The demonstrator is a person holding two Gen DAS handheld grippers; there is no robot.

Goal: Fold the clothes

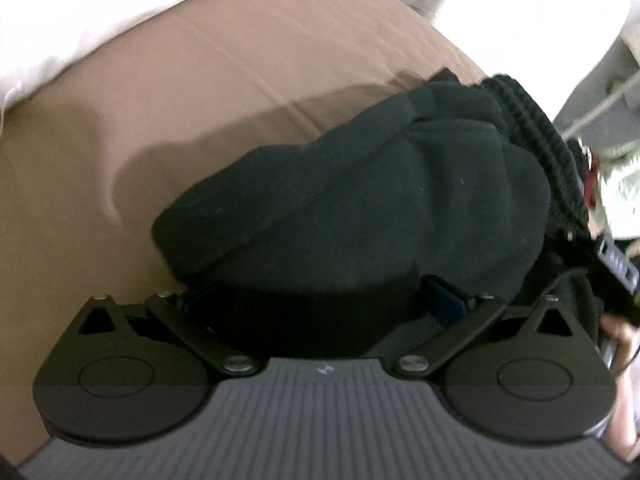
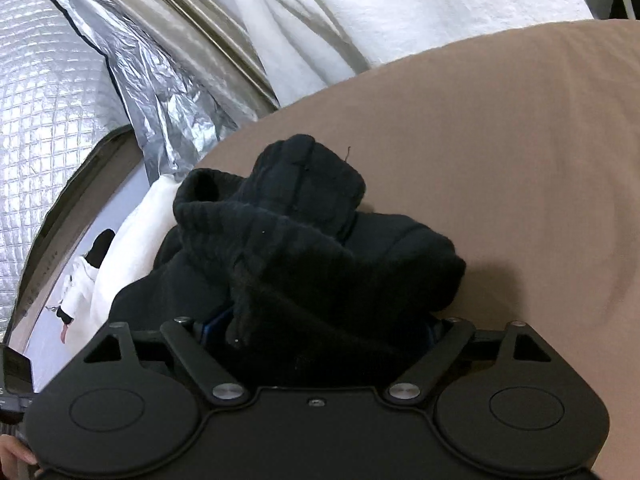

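Observation:
A bulky black fleece garment (image 1: 360, 200) with a ribbed knit hem (image 1: 536, 136) is bunched on a tan sheet (image 1: 160, 100). My left gripper (image 1: 320, 300) has its jaws spread wide around the near end of the bundle, and a blue pad (image 1: 444, 296) presses into the cloth. In the right wrist view the same black garment (image 2: 312, 240) fills the gap of my right gripper (image 2: 320, 328), its ribbed edge folded over on top, above the tan sheet (image 2: 500, 140). A shadow lies on the sheet beside the bundle in both views.
White fabric (image 1: 60, 20) borders the tan sheet at the far side, seen also as white fabric (image 2: 400, 0). Crinkled silver foil sheeting (image 2: 60, 80) hangs at the left. A white garment (image 2: 132, 232) lies past the sheet's left edge. A hand (image 1: 616, 332) shows at the right.

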